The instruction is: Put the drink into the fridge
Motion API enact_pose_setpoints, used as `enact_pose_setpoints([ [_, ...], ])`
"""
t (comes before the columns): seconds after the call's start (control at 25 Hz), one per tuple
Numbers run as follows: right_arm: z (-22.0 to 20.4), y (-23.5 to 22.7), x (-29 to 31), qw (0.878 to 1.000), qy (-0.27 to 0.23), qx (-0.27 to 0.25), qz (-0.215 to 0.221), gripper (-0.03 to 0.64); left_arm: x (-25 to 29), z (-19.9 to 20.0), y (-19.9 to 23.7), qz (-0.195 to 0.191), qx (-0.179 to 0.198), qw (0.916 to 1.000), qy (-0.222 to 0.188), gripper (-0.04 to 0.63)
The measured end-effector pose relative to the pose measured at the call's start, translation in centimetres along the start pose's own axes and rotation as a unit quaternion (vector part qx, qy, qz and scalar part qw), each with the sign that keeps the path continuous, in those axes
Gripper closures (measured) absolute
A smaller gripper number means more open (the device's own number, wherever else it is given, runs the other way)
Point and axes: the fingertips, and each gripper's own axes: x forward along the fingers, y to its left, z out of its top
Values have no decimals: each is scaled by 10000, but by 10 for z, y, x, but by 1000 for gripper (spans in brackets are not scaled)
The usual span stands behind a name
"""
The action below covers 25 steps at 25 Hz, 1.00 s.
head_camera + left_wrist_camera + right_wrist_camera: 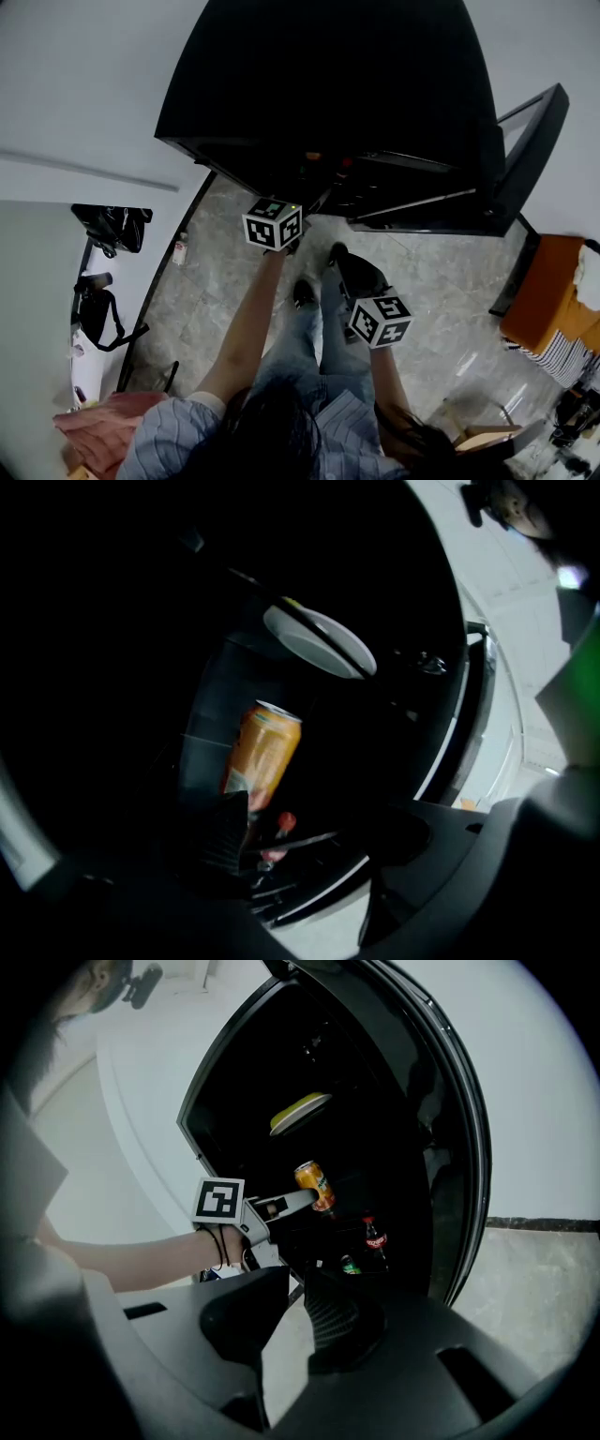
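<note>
1. Looking down from the head view, we have the black fridge [309, 84] standing wide open, its door [530, 141] swung out at 3 o'clock.
2. Up at the fridge mouth is the left gripper [305, 813]. Its jaws are spread well apart and clamp nothing.
3. And there's the drink: the orange can [262, 757] is inside the fridge, at 12 o'clock of the left-hand jaw's ribbed pad [223, 829]. The pad covers the can's lower edge, so I cannot tell whether the two touch or what the can rests on. The other jaw stands well clear at 3 o'clock.
4. Checking the contents, a pale plate [319, 641] sits on the level above, at 12 o'clock of the can, with a bit of yellow at its rim.
5. Lower down in the right gripper view, at 5 o'clock of the can, stands a dark bottle [375, 1238] with a red cap and red label. Just beside it at 8 o'clock is a green-topped container [349, 1265], too small to identify.
6. Over to the right gripper [295, 1290], which is outside the fridge at 5 o'clock of the left one in the head view. Its jaw tips are pinched together with nothing between them, over the grey stone floor [441, 272].
</note>
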Motion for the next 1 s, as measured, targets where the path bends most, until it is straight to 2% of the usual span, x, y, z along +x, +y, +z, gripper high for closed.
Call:
enact_pose_setpoints([
  [0.2, 3, 5, -3, 10000, -43, -52, 9, 558, -34, -25, -22, -42, 196, 9996, 180, 236],
  [0.4, 3, 10, -9, 9999, -65, -121, 5, 558, -74, -34, -40, -108, 64, 9999, 27, 285],
  [1.0, 20, 56, -50, 9976, -182, -656, 104, 557, -171, -42, -111, -712, -121, 9974, -1, 291],
])
